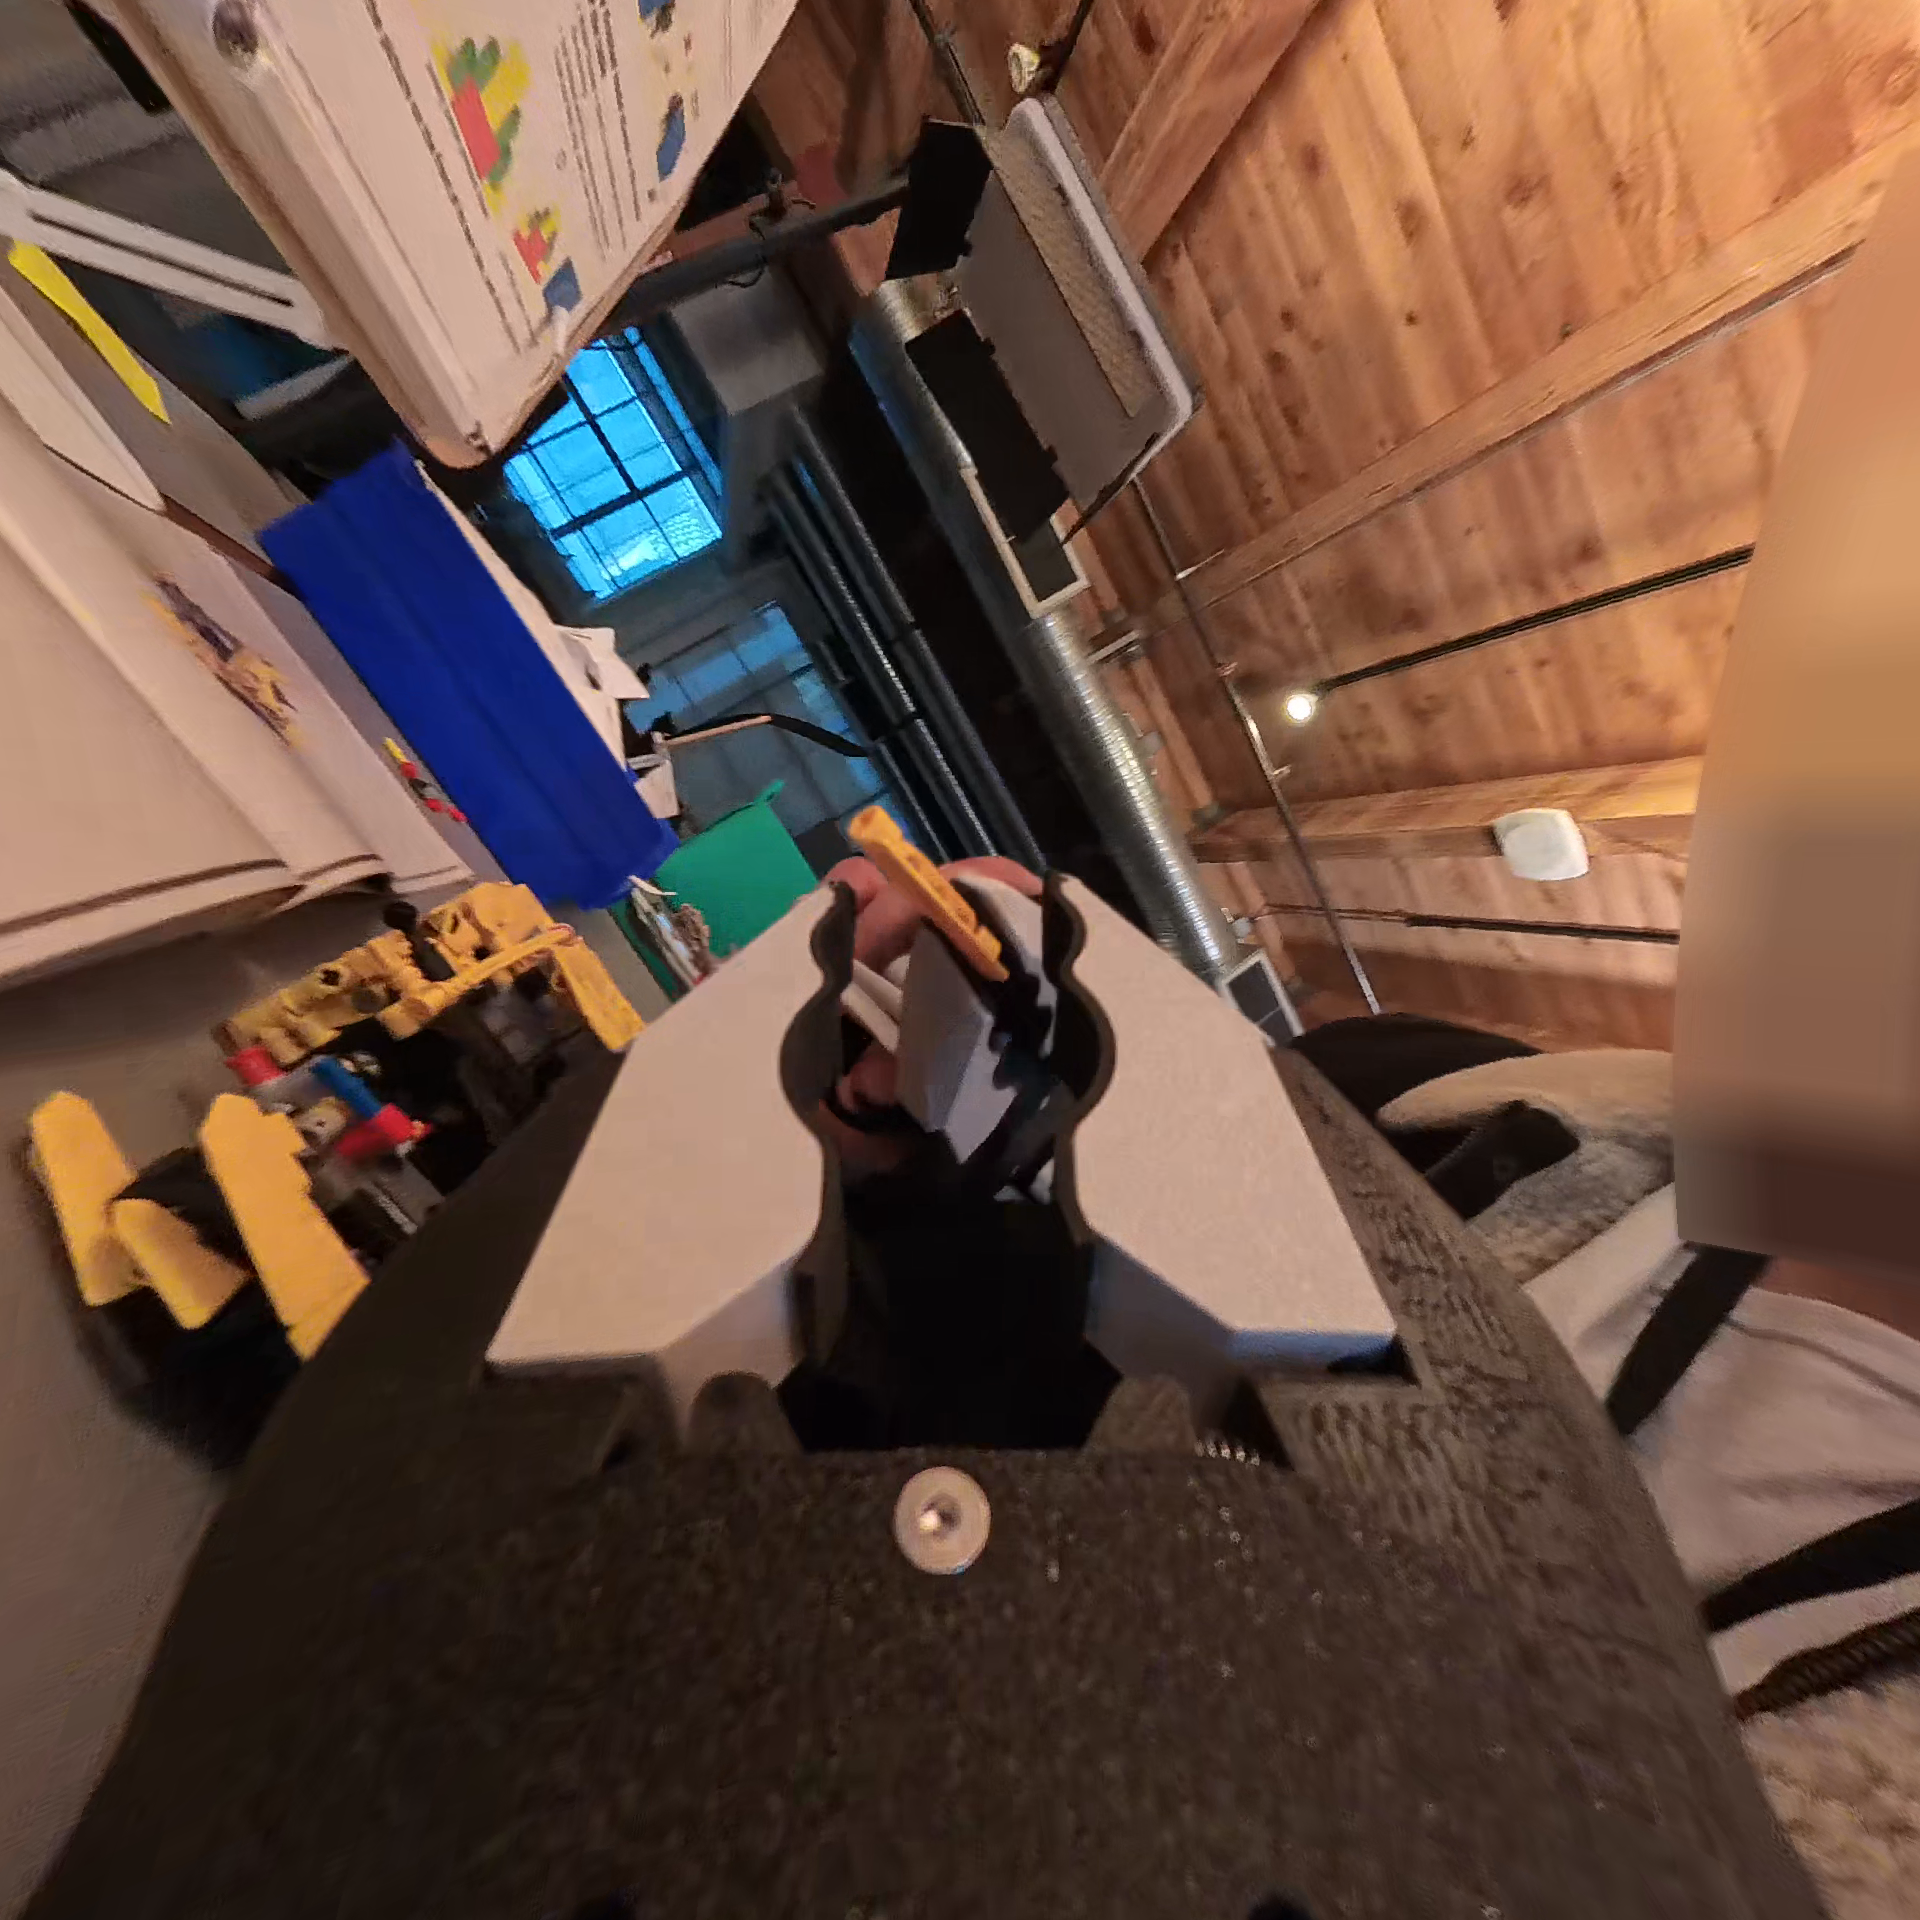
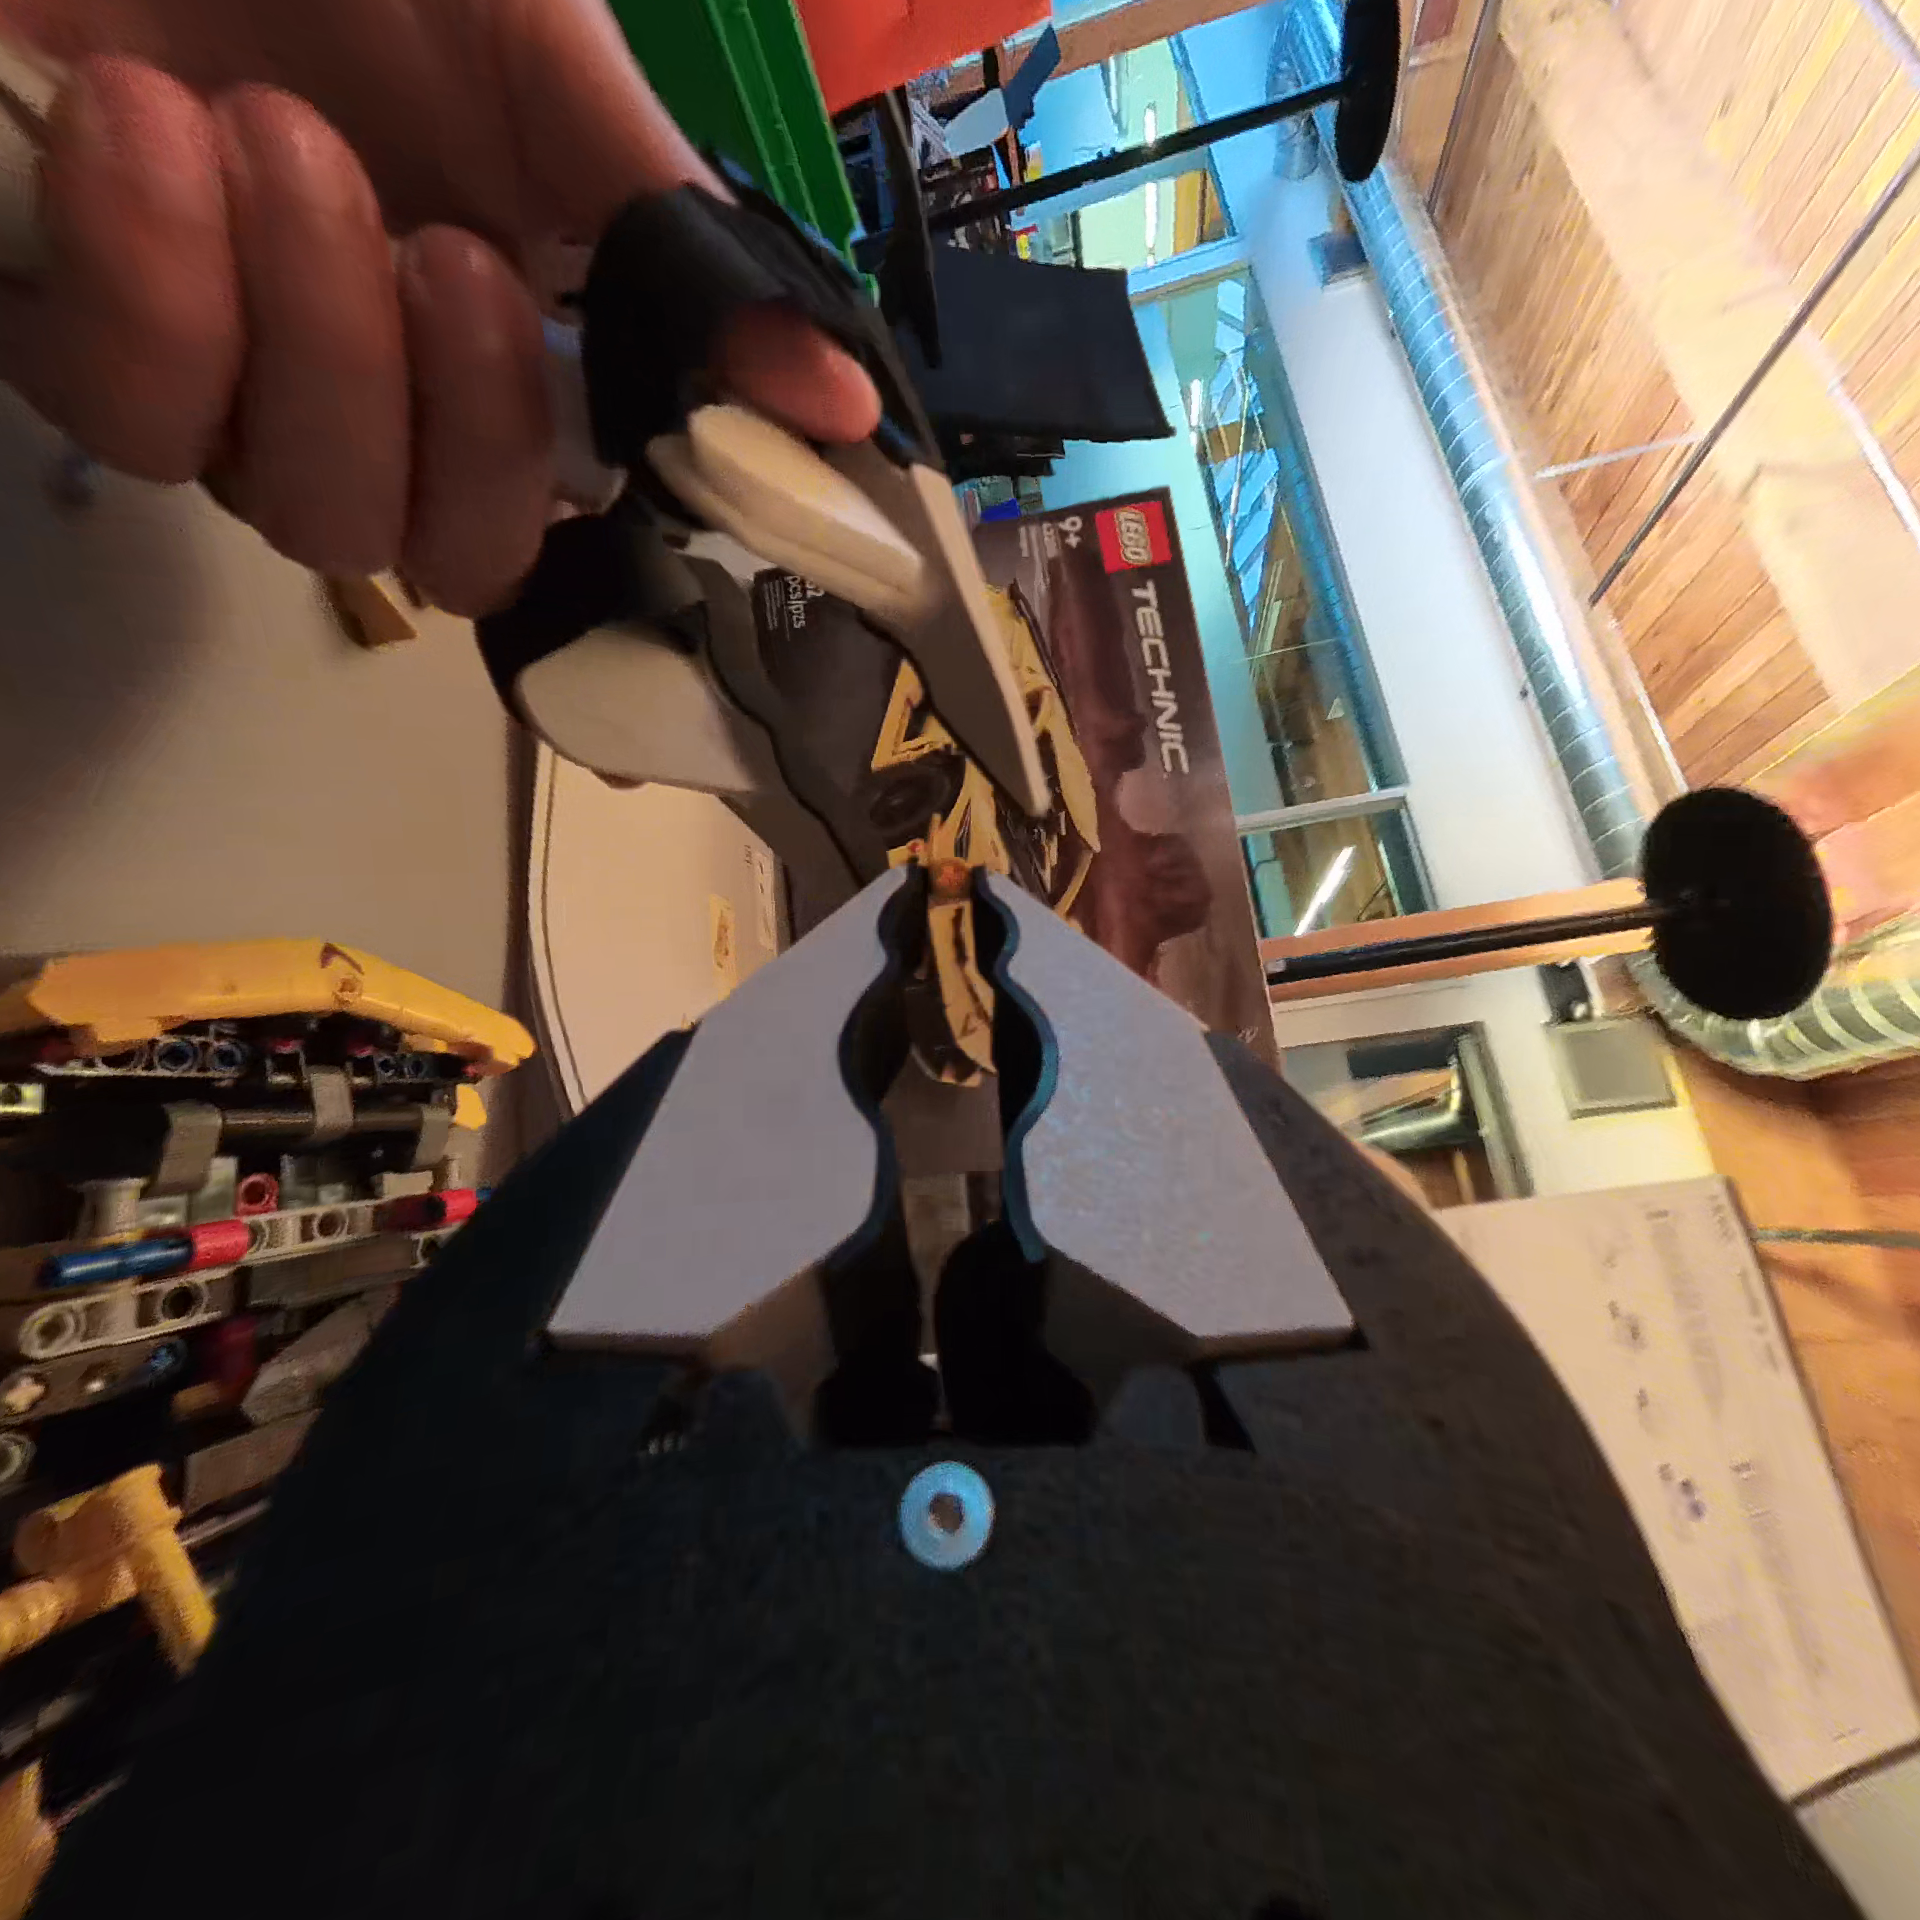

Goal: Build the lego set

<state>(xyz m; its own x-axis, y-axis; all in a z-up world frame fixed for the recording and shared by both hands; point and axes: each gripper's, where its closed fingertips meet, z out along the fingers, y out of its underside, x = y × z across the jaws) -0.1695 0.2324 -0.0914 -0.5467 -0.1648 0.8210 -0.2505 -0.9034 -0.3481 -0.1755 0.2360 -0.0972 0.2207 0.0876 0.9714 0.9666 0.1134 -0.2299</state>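
A partly built yellow lego car [image 1: 416, 1039] with grey, red and blue parts lies on the table at the left; it also shows in the right wrist view [image 2: 229, 1101]. My left gripper [image 1: 945, 914] is open and empty, held in the air and pointing at my right gripper [image 1: 971, 961]. My right gripper [image 2: 940, 883] is shut on a small yellow lego piece [image 2: 948, 878], which sticks out of its tips in the left wrist view [image 1: 925, 894]. In the right wrist view the left gripper [image 2: 914, 800] is held by a hand [image 2: 260, 260], jaws apart, just beyond the piece.
The lego box [image 2: 1143, 727] stands behind the grippers. A printed instruction sheet [image 1: 499, 156], a blue bin [image 1: 468, 675] and a green bin [image 1: 738, 873] are at the back. A person in a white shirt [image 1: 1766, 1455] is at the right. Paper [image 2: 1662, 1455] lies on the table. Less than 4 cm separates the two grippers' tips.
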